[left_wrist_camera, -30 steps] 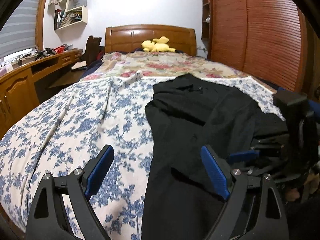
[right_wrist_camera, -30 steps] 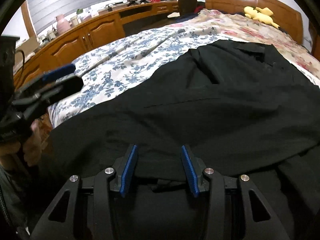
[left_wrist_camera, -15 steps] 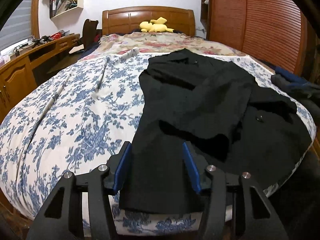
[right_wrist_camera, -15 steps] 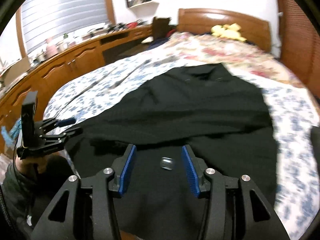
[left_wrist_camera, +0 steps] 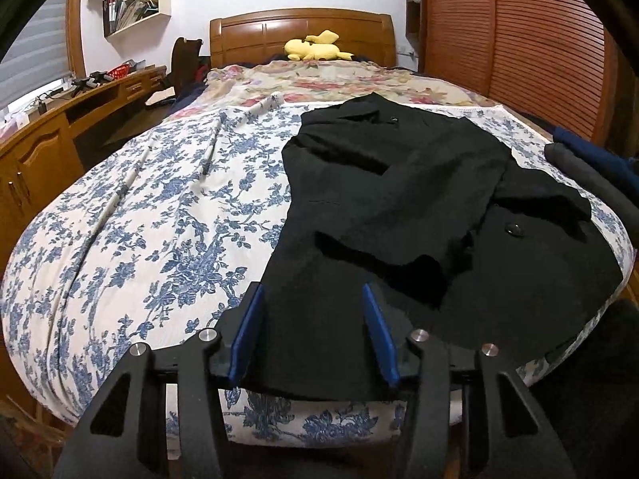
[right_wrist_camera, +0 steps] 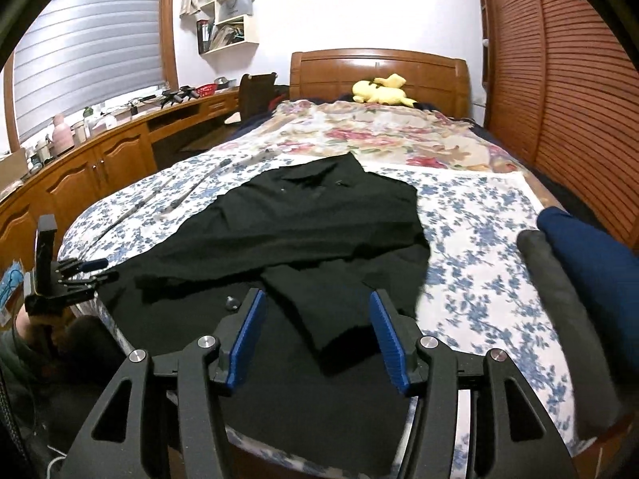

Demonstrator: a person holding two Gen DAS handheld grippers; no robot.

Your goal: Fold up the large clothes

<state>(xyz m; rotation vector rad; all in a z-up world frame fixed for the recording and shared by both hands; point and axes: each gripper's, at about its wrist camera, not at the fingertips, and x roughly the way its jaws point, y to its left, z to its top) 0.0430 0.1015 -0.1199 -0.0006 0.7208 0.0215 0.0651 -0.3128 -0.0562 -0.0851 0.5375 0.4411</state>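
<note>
Black coat (left_wrist_camera: 383,183) spread on a bed (left_wrist_camera: 131,219) with a blue-flowered sheet, collar toward the headboard (left_wrist_camera: 303,30), hem at the bed's foot edge.

Left gripper (left_wrist_camera: 313,329): at the foot edge of the bed, over the coat's hem corner. The blue pads (left_wrist_camera: 245,333) stand apart on either side of a strip of black cloth. Whether they press on it cannot be told from the left wrist view; in the right wrist view the left gripper (right_wrist_camera: 86,271) sits at the coat's near corner, too small to judge contact.

Right gripper (right_wrist_camera: 317,333): above the foot of the bed, jaws opening, pads (right_wrist_camera: 389,337) clear of the cloth. A folded sleeve end of the coat (right_wrist_camera: 319,239) shows between them, lying lower on the bed, not held.

Coat: dark, matte, partly folded; one side panel is turned over the middle, leaving a diagonal edge across the body. A button (left_wrist_camera: 513,228) shows on the lower front, toward the side of the bed away from the desk (left_wrist_camera: 52,135). The sleeve lies bent across the lower part.

Also on the bed: a yellow plush toy (left_wrist_camera: 315,48) by the headboard, and folded dark and blue clothes (right_wrist_camera: 579,263) on the edge beside the coat.
</note>
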